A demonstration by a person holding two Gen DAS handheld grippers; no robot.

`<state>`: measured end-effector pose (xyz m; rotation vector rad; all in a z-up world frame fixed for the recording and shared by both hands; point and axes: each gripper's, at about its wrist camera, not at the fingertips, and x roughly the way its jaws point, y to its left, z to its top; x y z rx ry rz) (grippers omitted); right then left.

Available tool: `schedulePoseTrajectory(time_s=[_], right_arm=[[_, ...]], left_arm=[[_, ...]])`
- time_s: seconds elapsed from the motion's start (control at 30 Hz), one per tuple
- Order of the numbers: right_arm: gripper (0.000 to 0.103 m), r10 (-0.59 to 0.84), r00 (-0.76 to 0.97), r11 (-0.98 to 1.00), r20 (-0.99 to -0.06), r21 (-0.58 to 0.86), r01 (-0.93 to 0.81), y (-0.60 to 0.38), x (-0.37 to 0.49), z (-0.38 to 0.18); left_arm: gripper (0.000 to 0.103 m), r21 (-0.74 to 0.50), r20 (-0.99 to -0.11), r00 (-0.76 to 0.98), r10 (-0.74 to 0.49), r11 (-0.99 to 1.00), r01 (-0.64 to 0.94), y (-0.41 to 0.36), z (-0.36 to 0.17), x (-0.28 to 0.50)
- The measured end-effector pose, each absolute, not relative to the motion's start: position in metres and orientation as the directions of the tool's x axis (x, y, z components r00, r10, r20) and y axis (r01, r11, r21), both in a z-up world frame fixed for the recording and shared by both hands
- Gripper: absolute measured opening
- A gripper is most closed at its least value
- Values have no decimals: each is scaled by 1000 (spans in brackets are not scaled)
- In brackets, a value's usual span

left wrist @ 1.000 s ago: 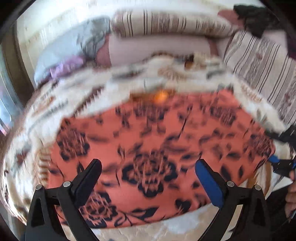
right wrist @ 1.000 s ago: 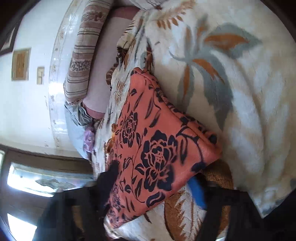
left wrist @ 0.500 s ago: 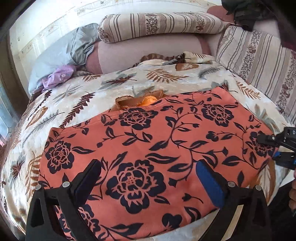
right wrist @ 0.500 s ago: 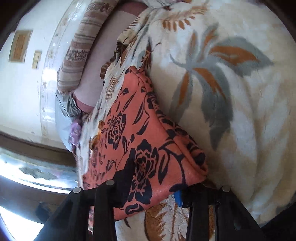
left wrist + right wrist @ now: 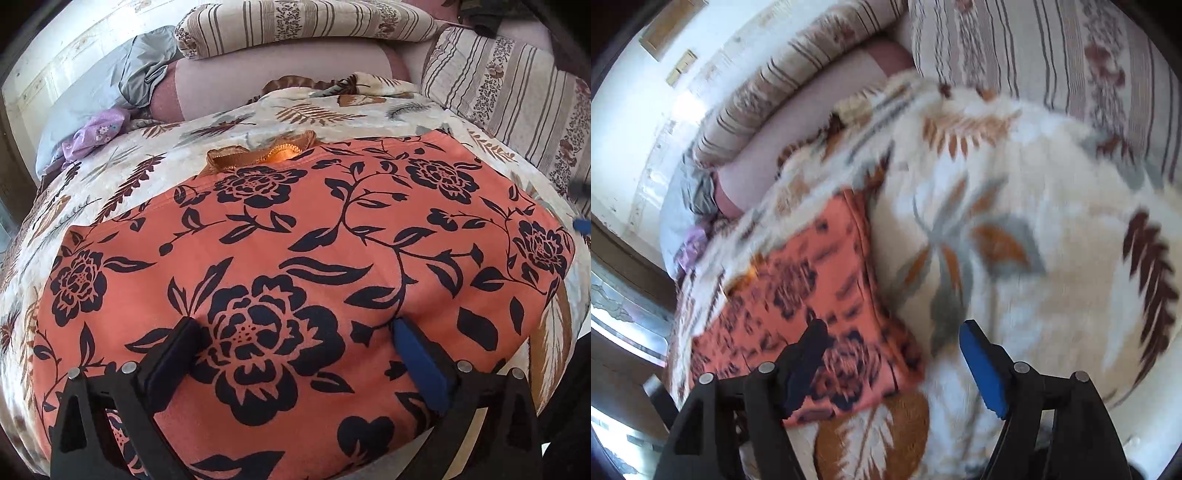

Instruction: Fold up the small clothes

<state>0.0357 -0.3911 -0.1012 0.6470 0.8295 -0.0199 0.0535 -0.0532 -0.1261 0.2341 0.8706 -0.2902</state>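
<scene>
An orange garment with black flowers (image 5: 314, 236) lies folded flat on the leaf-patterned blanket (image 5: 147, 158). My left gripper (image 5: 295, 328) is open, its fingertips pressing down on the near part of the cloth. In the blurred right wrist view the same garment (image 5: 812, 280) lies at the lower left. My right gripper (image 5: 892, 332) is open and empty above the garment's right corner and the blanket (image 5: 1015, 221). A tan-orange piece of cloth (image 5: 258, 155) peeks out behind the garment's far edge.
Striped cushions (image 5: 306, 26) and a pink bolster (image 5: 277, 81) line the back, another striped cushion (image 5: 517, 96) is at the right. Grey cloth (image 5: 110, 81) and a purple cloth (image 5: 96, 133) lie at the far left.
My left gripper has come down onto the garment. My right gripper has let go of the garment's right corner, opened, and swung away to the right.
</scene>
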Motion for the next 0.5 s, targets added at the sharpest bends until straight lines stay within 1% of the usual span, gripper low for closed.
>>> schedulePoseTrajectory(time_s=[0.03,0.17,0.27,0.3,0.33,0.37,0.4,0.47,0.5], right_arm=[[77,242,688,808,-685,534,247,-397,49,-96],[77,396,647,772,-652,618,150,-402,127,-101],[77,497,544,740,-676,658,141,-392,194,-127],[74,528,495,731,-690,666,148,-388,214,-140],[67,548,455,732,-702,666,147,-383,227,-148],[32,507,443,774,-739,617,144,-376,234,-149],[19,453,442,821,-775,555,133,-369,238,-143],[19,396,501,848,-770,516,123,-366,232,-129],[20,321,524,877,-789,456,150,-366,227,-126]], left_arm=[[103,81,-776,610,-156,936,343,-55,-127,54],[103,80,-772,615,-162,935,346,-54,-126,54],[103,81,-770,617,-162,935,346,-54,-125,56],[103,81,-770,617,-162,935,346,-54,-125,56],[103,81,-770,617,-163,934,347,-54,-125,56],[103,81,-770,617,-163,934,348,-54,-125,56],[103,80,-770,616,-165,934,349,-53,-125,56],[103,80,-771,616,-163,934,348,-54,-125,56],[103,83,-769,618,-161,935,346,-54,-125,56]])
